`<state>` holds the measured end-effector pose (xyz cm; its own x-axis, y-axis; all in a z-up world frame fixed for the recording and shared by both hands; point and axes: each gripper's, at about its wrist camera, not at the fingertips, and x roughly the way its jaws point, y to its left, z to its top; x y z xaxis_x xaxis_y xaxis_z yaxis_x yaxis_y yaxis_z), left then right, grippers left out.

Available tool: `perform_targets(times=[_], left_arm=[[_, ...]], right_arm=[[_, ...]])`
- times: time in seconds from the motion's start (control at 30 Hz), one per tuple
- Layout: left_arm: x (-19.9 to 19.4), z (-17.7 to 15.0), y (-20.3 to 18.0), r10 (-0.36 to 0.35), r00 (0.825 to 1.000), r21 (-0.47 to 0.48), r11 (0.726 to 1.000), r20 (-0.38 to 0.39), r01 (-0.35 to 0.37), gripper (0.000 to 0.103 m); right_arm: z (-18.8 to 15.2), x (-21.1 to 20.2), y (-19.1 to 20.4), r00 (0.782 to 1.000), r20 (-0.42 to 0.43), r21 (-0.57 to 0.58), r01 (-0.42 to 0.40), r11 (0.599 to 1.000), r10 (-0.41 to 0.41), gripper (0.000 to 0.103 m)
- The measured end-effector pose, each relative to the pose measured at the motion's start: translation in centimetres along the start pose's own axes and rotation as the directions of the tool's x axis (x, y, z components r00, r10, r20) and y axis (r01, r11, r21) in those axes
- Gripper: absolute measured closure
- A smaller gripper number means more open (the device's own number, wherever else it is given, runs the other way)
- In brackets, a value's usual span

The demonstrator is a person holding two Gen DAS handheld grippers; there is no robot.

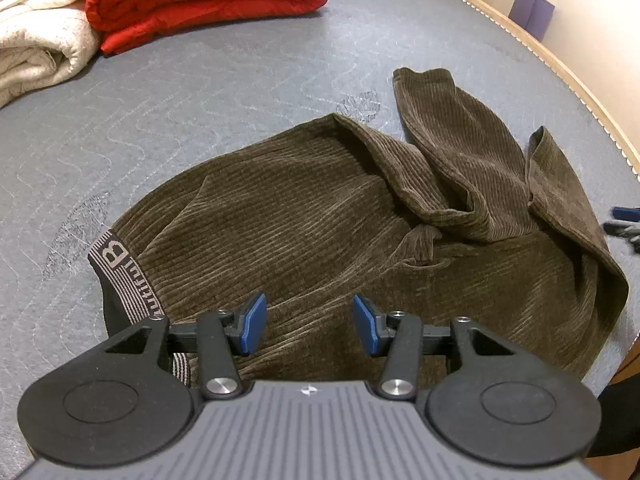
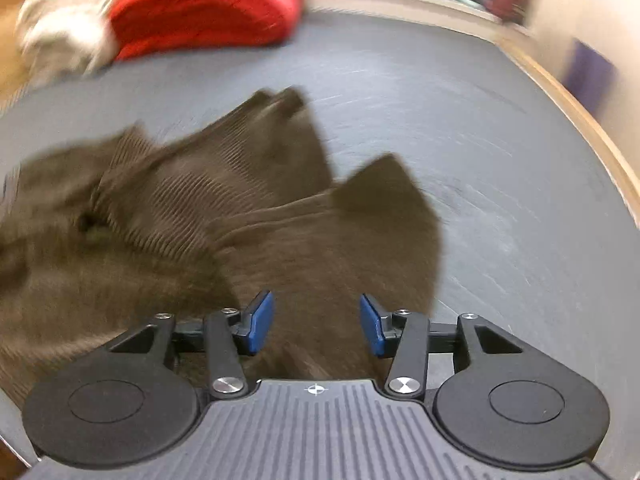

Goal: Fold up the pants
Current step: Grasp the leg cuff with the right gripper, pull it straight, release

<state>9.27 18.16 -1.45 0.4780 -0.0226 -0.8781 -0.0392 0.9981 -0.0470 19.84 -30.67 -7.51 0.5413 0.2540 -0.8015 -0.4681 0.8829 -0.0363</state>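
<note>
The brown corduroy pants (image 1: 340,216) are seen lying rumpled on the grey quilted mattress (image 1: 200,92), not yet folded flat. In the left wrist view the waistband (image 1: 120,276), with its striped lettered elastic, is found at the near left, and the two legs are thrown away toward the far right, one leg end (image 1: 424,80) reaching far and the other (image 1: 552,168) crumpled at the right edge; so the long axis is judged to run from near left to far right. The left gripper (image 1: 309,324) is held just above the cloth beside the waistband, its blue pads parted at a middling width with nothing pinched between them. The right gripper (image 2: 317,326) is shown in a badly blurred picture, over the leg ends, its jaws likewise apart and empty, cloth lying beneath but not clamped. The waistband end is nearer the left hand, the leg ends (image 2: 384,184) nearer the right. The coming move is judged to turn on that: the legs would need to be laid one on the other along the long axis before any fold across it. A red quilt (image 1: 208,0) and a cream blanket (image 1: 36,28) are stacked at the far left, well apart from the pants.
</note>
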Motion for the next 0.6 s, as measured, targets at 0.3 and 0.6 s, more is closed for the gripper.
perform_targets(times=[0.3,0.6], left_arm=[[0.2,0.7,1.0,0.007,1.0,-0.022,1.0,-0.003,-0.007,0.048],[-0.4,1.7,0.9,-0.007,1.0,-0.031,0.999,0.024,0.008,0.048]], right_arm=[[1.7,7.2,9.3,0.99,-0.097,-0.41,0.055,0.911,-0.104,0.052],[2.8,0.2,1.7,0.982,0.131,-0.122,0.153,0.981,-0.137,0.097]])
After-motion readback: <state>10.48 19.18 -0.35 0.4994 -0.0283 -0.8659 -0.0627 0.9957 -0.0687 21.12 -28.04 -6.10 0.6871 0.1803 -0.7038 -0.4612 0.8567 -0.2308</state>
